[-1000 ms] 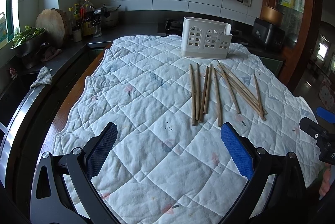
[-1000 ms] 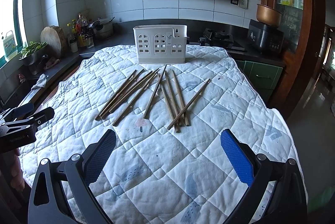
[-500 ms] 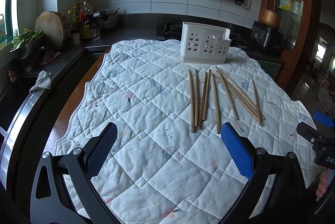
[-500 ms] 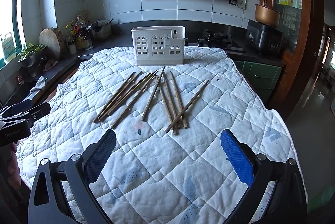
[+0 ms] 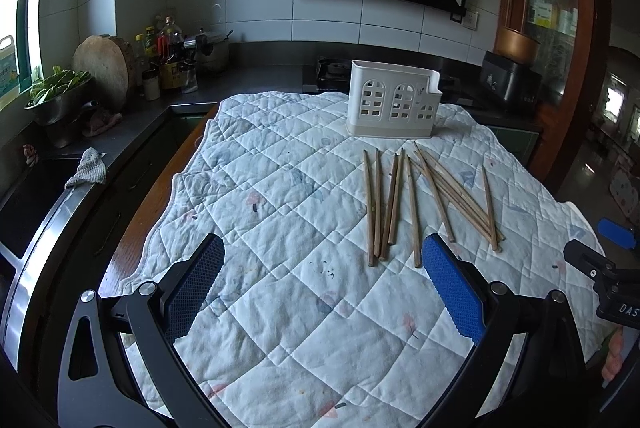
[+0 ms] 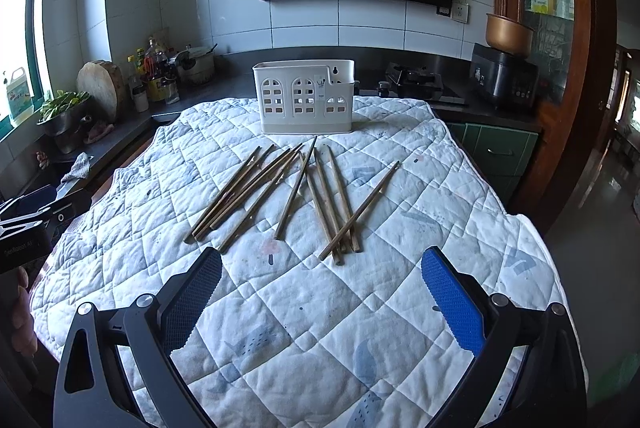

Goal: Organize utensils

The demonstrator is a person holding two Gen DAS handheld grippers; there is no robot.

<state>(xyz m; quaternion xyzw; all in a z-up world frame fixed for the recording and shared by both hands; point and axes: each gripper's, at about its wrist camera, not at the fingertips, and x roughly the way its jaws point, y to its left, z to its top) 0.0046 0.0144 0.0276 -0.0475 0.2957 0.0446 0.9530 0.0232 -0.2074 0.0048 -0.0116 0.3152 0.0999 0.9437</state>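
Observation:
Several wooden chopsticks (image 5: 416, 199) lie loose on a white quilted cloth (image 5: 280, 228); they also show in the right wrist view (image 6: 288, 195). A white slotted utensil holder (image 5: 393, 104) stands upright behind them, also in the right wrist view (image 6: 306, 96). My left gripper (image 5: 322, 284) is open and empty, low over the cloth, short of the chopsticks' near ends. My right gripper (image 6: 320, 292) is open and empty, just in front of the chopsticks.
A dark counter at the left holds a round chopping board (image 5: 102, 67), bottles (image 5: 168, 59), a bowl of greens (image 5: 56, 95) and a rag (image 5: 88, 167). A black cooker (image 6: 504, 79) stands at the back right. The table's wooden edge (image 5: 156, 203) shows left of the cloth.
Both grippers have tilted up and drawn back slightly, so the table looks a little lower and farther in both views. Nothing on the cloth has moved.

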